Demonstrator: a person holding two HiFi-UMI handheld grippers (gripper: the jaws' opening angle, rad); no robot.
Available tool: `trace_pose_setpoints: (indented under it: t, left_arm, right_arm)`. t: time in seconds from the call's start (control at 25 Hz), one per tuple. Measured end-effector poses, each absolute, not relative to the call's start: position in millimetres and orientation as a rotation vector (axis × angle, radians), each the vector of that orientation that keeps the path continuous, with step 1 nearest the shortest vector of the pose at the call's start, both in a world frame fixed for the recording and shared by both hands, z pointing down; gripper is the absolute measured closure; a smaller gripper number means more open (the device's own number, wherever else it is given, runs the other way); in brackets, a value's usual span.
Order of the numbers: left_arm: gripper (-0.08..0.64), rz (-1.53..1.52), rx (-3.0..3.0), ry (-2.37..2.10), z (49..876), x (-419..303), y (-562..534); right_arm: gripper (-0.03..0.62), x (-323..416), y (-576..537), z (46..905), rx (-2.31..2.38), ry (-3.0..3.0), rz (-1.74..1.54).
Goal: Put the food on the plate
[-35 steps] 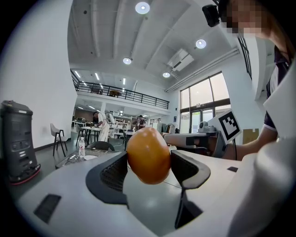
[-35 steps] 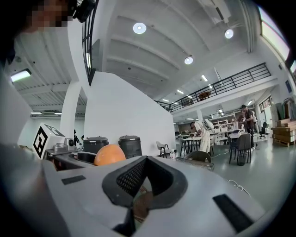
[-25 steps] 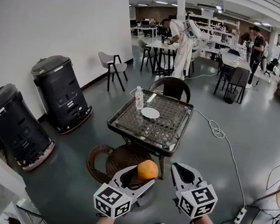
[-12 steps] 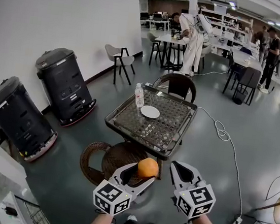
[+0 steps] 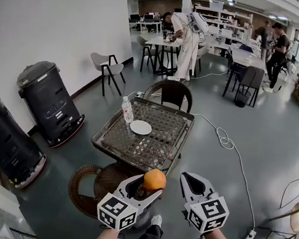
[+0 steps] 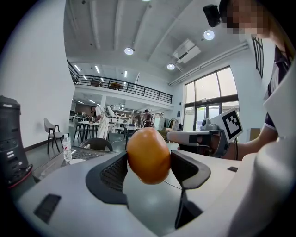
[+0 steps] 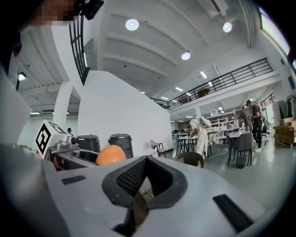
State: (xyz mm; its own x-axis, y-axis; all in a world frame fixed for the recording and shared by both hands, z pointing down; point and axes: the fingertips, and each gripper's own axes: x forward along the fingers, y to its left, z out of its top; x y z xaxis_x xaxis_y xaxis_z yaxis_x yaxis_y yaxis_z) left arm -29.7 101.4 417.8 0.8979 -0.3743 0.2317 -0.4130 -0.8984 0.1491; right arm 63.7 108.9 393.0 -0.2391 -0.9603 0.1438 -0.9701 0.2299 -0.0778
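Observation:
An orange (image 5: 154,180) (image 6: 148,155) is clamped between the jaws of my left gripper (image 5: 146,185) (image 6: 149,162), held in the air short of the table's near edge. The white plate (image 5: 141,127) lies on the dark lattice table (image 5: 171,144), at its far left part, well ahead of the orange. My right gripper (image 5: 194,186) (image 7: 147,178) hovers just right of the left one with its jaws closed together and nothing between them. In the right gripper view the orange (image 7: 111,155) shows at the left.
A clear water bottle (image 5: 127,109) stands on the table left of the plate. Wicker chairs (image 5: 170,92) sit at the far and near sides of the table. Two black bins (image 5: 47,100) stand along the left wall. A cable (image 5: 232,154) runs across the floor at right.
The view has shifted so the table now lies further left and closer. Both grippers keep their pose, with the orange still held in the left one.

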Motion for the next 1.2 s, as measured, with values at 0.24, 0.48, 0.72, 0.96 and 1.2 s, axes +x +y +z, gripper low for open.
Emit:
trace_pose_setpoints:
  t: [0.24,0.48,0.72,0.96,1.2]
  left_arm:
    - [0.259,0.265,2.893,-0.526,416.8,12.7,43.7]
    - [0.259,0.275,2.885,-0.471,424.5,41.8,-22.6]
    - [0.259,0.274,2.859,-0.44,431.8,52.8,-79.7]
    - [0.259,0.266,2.83,-0.467,445.0,37.9,-114.7]
    - [0.259,0.26,2.79,-0.605,448.9,32.9,-140.4]
  right_arm:
    - [0.588,102.4,54.2,391.5,1.937,-2.352,0.21]
    - [0.588,131.2,-11.7,396.4,1.966,-2.306,0.228]
    - [0.588,142.0,-65.2,399.9,1.963,-2.261,0.252]
    - [0.588,126.5,-102.7,413.3,1.91,-2.262,0.271]
    - [0.588,119.8,-141.3,419.1,1.79,-2.353,0.277]
